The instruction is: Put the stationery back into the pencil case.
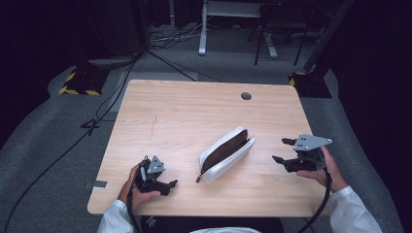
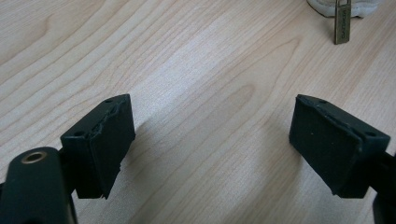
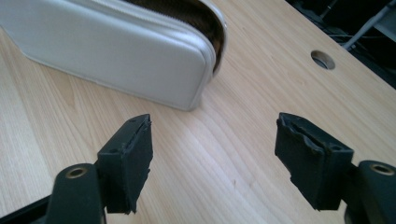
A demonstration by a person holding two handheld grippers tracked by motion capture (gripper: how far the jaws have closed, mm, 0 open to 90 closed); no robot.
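Note:
A white zip pouch (image 1: 226,154) lies slantwise in the middle of the wooden table (image 1: 194,111), unzipped, with its brown lining showing. Its brass zip pull (image 2: 342,23) hangs off the near corner. My left gripper (image 1: 167,187) rests near the front left edge, open, with bare wood between its jaws. My right gripper (image 1: 283,150) hovers to the right of the pouch, open and empty, pointing at the pouch's far end. In the right gripper view the pouch (image 3: 116,51) lies just beyond the jaws.
A round cable hole (image 1: 246,96) sits near the table's far edge. Cables (image 1: 107,97) run across the grey floor at the left, and metal stand legs (image 1: 204,29) rise behind the table.

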